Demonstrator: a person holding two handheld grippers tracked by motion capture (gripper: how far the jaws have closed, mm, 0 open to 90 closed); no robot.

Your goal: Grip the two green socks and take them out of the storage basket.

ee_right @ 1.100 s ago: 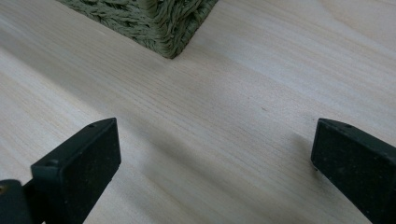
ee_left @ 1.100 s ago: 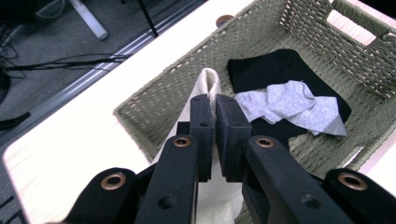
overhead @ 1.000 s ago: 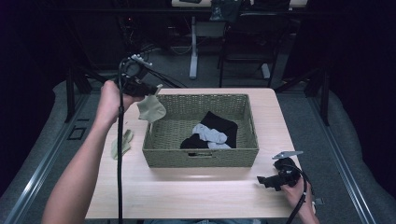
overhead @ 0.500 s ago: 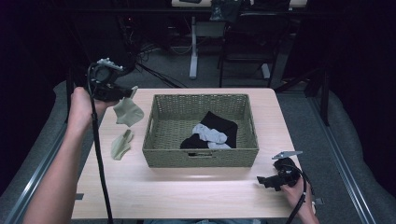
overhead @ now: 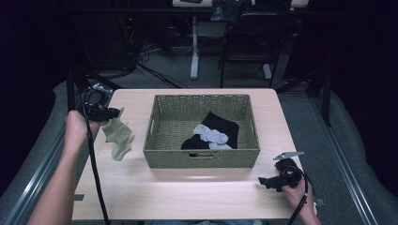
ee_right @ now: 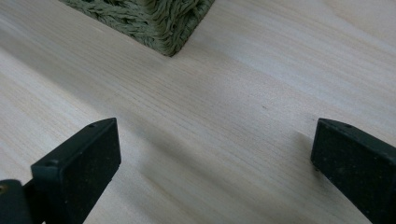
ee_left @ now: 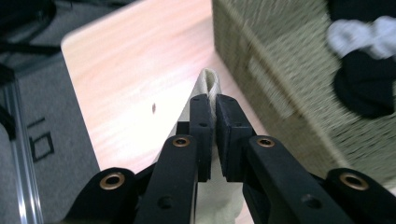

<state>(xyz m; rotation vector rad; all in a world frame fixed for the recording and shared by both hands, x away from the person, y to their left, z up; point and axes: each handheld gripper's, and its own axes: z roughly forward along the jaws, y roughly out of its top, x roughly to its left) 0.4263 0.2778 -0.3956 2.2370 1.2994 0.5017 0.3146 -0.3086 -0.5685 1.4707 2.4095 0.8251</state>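
Left gripper [overhead: 109, 114] has its jaws clamped on a pale green sock [overhead: 114, 130], dangling over its mate [overhead: 121, 150] beside the basket [overhead: 202, 158]; right gripper [overhead: 268, 182] gapes idle; next, I'd say, lower and release.

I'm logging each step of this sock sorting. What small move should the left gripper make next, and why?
Probably lower a little and open. The left gripper is shut on a pale green sock that hangs over a matching sock on the table, left of the basket.
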